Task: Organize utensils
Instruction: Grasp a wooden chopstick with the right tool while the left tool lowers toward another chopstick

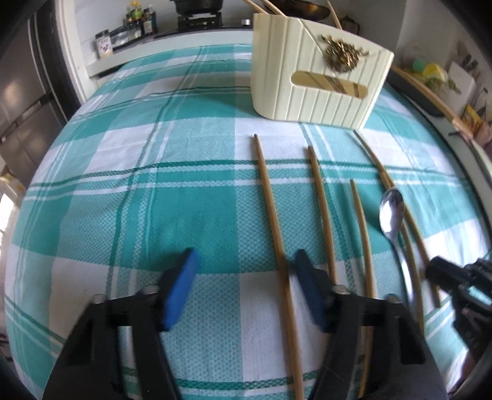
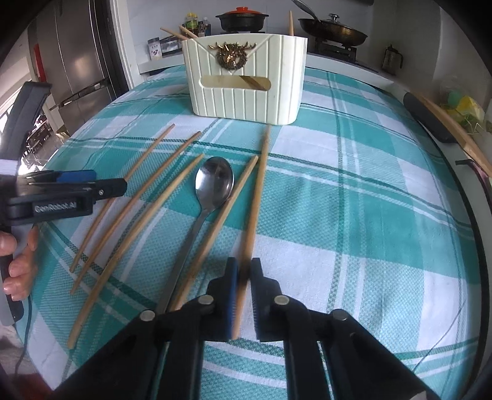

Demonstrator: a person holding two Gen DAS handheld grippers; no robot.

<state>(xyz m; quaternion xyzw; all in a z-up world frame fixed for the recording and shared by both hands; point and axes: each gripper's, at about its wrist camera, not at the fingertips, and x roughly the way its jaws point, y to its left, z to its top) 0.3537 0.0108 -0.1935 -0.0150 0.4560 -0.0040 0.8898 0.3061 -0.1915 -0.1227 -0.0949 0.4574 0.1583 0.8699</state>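
- We see the counter (image 2: 353, 190) covered by a teal-and-white checked cloth, with five loose wooden chopsticks and a metal spoon (image 2: 212, 184) lying side by side on it in front of a cream ribbed holder (image 2: 246, 89).
- The spoon lies bowl-up between the chopsticks, its handle running back toward the right claw (image 2: 243, 295); a chopstick lies close along each side of it.
- Our right claw is clamped on the rightmost chopstick (image 2: 256, 197) near its thick end; the stick runs up between the blue pads, its far tip close to the holder's base.
- Our left claw (image 1: 246, 289) stands about half open over the leftmost chopstick (image 1: 270, 215), which passes between the blue pads close to the right one. We cannot tell whether a pad touches it.
- In the right wrist view, a hand (image 2: 17, 264) holds the left claw's grip, and the side of that tool reads "GenRobot.AI".
- The holder has a gold stag-head emblem (image 2: 232, 55) on its front and a slot window below it; several chopsticks already stand inside, their ends sticking out above the rim.
- Behind the counter are a stove with a black pot with an orange lid (image 2: 241, 18), a dark pan (image 2: 333, 30), some bottles and jars, and a steel fridge (image 2: 73, 58) at the left.
- Nothing lies between the loose utensils and the holder.
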